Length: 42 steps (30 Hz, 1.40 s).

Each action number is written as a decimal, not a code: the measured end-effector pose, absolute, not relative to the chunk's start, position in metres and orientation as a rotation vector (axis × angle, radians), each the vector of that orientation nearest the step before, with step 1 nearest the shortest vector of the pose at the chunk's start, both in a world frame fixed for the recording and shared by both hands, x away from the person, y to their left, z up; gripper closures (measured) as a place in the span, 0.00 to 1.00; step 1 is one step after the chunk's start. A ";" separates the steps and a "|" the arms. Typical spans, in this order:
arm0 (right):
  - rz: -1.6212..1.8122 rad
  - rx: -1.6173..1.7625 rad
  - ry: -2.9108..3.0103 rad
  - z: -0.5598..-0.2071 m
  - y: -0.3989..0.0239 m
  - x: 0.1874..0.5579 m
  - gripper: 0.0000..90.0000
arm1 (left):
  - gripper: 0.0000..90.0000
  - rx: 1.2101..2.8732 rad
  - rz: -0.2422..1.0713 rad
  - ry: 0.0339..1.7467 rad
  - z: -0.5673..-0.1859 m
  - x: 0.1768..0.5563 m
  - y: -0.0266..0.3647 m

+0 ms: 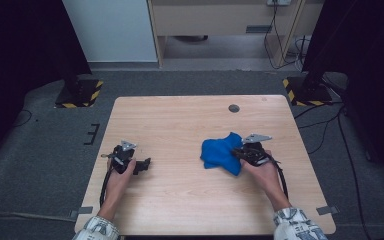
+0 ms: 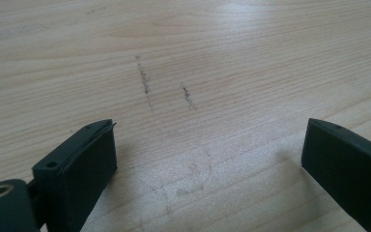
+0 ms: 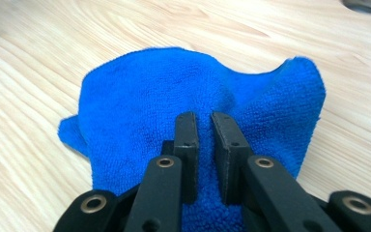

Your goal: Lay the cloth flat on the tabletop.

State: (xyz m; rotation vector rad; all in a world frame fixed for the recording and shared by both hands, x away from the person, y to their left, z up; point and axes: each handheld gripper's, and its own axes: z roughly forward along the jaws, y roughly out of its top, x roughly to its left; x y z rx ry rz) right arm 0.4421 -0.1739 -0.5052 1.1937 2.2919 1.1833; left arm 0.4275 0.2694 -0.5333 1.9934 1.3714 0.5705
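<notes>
Blue cloth [image 3: 174, 92] pinched by right gripper [image 3: 204, 121] fingers; left gripper [image 2: 207, 159] fingers wide, bare wood between.

Pale wood-grain surface [image 1: 180, 120], rectangular, with a round grey port [image 1: 234, 108] near the far edge. A crumpled blue cloth [image 1: 220, 152] lies right of centre. Faint dark scuff marks [image 2: 145, 82] on the wood.
</notes>
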 end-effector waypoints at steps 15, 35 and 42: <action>1.260 1.074 2.386 -0.502 -0.099 0.434 0.91 | 0.08 1.962 0.578 1.360 -0.528 0.428 0.271; 1.214 1.029 2.398 -0.485 -0.086 0.429 0.47 | 0.09 1.956 0.572 1.337 -0.525 0.426 0.265; 1.109 1.064 2.363 -0.479 -0.089 0.455 0.51 | 0.09 1.962 0.570 1.317 -0.522 0.428 0.259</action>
